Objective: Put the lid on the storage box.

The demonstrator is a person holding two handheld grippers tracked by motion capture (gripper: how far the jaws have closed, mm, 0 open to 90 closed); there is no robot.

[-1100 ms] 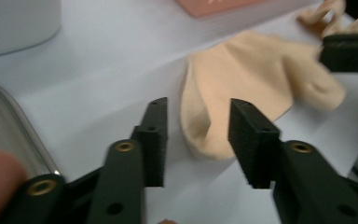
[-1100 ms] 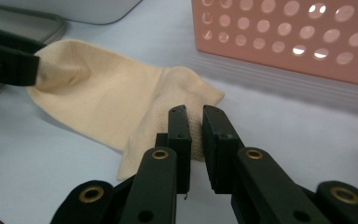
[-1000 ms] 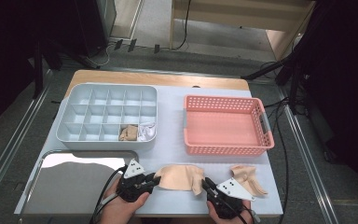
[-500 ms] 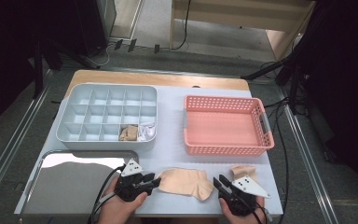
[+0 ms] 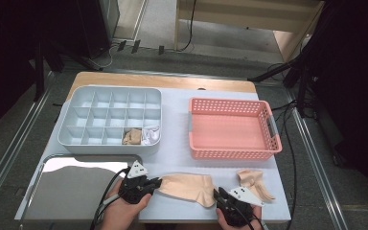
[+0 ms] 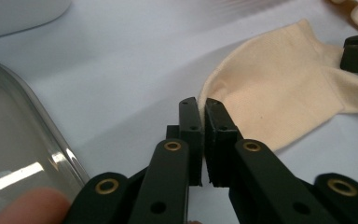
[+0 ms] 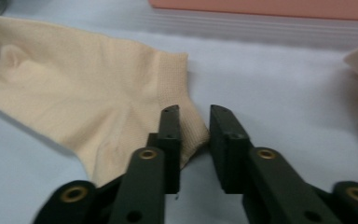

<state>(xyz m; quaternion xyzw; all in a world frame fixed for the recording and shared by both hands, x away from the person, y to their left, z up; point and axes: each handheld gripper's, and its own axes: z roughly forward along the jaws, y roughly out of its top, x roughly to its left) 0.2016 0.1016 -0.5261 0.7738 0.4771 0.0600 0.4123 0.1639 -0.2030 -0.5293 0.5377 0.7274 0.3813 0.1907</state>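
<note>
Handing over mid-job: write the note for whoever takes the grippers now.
Left gripper: shut on the flat sock at its toe end.
Right gripper: jaws have just been closing, cuff corner between them, not yet pinched.
Second sock: crumpled, to the right.
Done: divider box holds a beige bundle and a white bundle.
Left: probably pinch the cuff, fold, stow; then the other sock.
</note>
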